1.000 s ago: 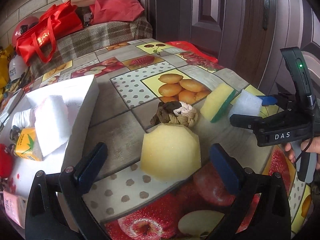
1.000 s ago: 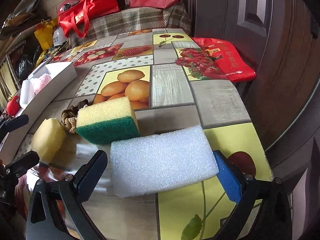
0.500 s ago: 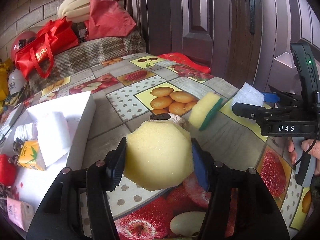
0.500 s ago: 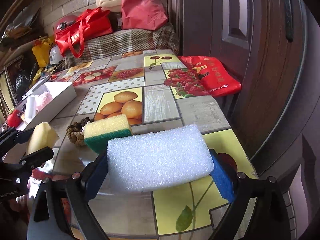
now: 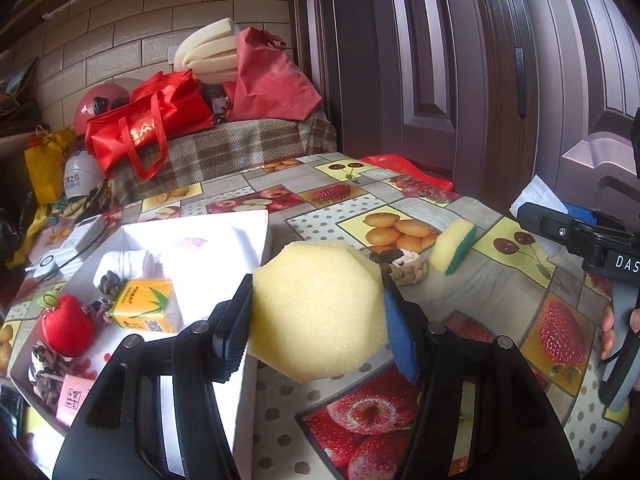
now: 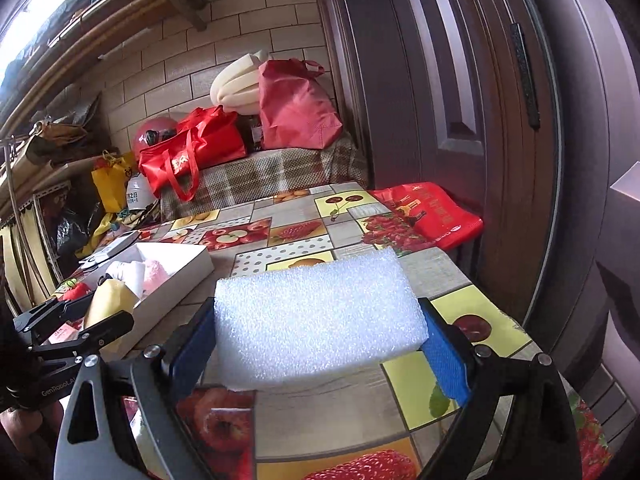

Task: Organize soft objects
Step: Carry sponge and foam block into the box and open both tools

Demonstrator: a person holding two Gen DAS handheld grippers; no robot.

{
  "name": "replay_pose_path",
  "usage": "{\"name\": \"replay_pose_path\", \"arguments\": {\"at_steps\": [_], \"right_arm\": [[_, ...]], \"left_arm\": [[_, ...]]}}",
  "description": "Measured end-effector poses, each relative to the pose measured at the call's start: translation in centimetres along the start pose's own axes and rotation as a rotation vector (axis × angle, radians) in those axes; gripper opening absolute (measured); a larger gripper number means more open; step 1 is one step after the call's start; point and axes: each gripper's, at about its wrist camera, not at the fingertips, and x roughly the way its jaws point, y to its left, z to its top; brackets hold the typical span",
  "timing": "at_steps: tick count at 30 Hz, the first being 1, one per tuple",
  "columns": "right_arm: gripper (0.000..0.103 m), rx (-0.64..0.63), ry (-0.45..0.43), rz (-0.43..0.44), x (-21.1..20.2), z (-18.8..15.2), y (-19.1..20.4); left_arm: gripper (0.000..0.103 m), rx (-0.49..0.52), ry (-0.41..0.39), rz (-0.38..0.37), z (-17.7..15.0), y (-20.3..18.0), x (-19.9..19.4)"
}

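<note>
My left gripper [image 5: 320,320] is shut on a yellow many-sided sponge [image 5: 318,310] and holds it in the air beside the right wall of the white box [image 5: 244,400]. My right gripper [image 6: 320,332] is shut on a white foam block [image 6: 318,316], lifted above the table. The white box holds a juice carton [image 5: 144,304], a red plush [image 5: 66,326], rolled white cloth [image 5: 124,266] and other soft items. A yellow-green scrub sponge [image 5: 454,246] and a braided rope knot [image 5: 406,268] lie on the fruit-print tablecloth [image 5: 520,320].
The right gripper [image 5: 580,236] shows at the right of the left wrist view; the left gripper [image 6: 72,328] shows at the left of the right wrist view. A red bag [image 6: 428,214] lies at the table's far right corner. Bags [image 5: 156,128] pile on a checked bench behind. A dark door [image 6: 480,100] stands right.
Both grippers closed on their items and lifted them off the table. The left one moved left toward the white box with the yellow sponge.
</note>
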Motion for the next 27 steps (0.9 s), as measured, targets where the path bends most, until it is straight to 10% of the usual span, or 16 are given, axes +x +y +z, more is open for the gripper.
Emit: {"name": "replay_pose_path", "arguments": {"at_steps": [27], "right_arm": [[0.094,-0.221,-0.002,0.207,4.8,-0.8,13.6]], "left_arm": [[0.06,-0.194,0.01,0.165,-1.8,12.1,-1.5]]}}
